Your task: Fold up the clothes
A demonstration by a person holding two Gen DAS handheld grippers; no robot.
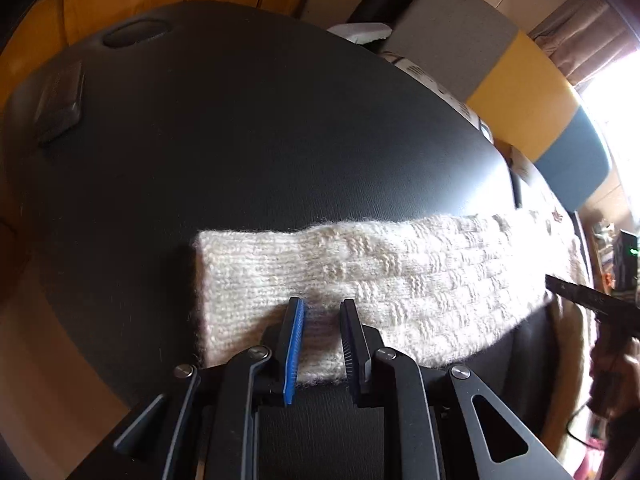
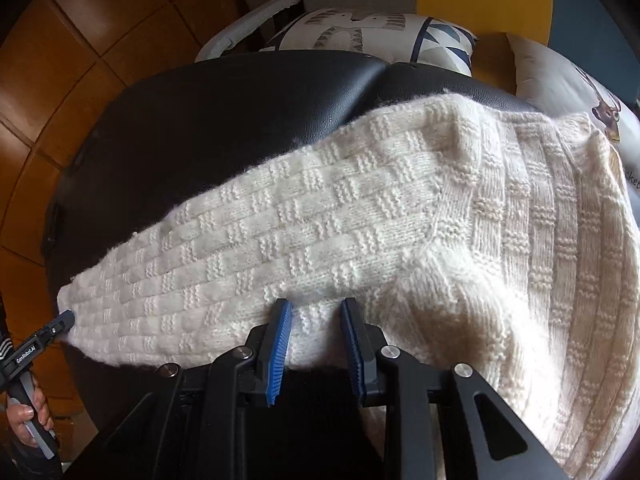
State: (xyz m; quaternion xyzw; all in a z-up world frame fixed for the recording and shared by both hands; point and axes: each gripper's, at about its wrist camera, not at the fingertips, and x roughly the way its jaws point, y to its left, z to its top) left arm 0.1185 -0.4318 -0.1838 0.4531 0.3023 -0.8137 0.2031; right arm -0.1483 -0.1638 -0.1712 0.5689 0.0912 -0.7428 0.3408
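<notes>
A cream knit sweater point(image 2: 320, 220) lies on a black padded surface point(image 2: 220, 120), its body bunched to the right. One sleeve point(image 1: 400, 272) runs flat to the left, with its cuff end near the middle of the left wrist view. My left gripper point(image 1: 321, 308) is open and straddles the sleeve's near edge close to the cuff, with flat fabric between its fingers. My right gripper point(image 2: 316, 308) is open over the near edge where the sleeve meets the body. A left finger point(image 2: 66, 316) shows at the cuff in the right wrist view, held by a hand point(image 2: 34, 408).
A small dark rectangular object point(image 1: 60, 100) lies at the far left of the black surface point(image 1: 240, 140), beyond an oval recess point(image 1: 136, 34). Printed cushions point(image 2: 380, 36) lean behind the surface. A grey, yellow and blue panel point(image 1: 520, 92) stands to the right. Brown tiled floor point(image 2: 60, 80) surrounds it.
</notes>
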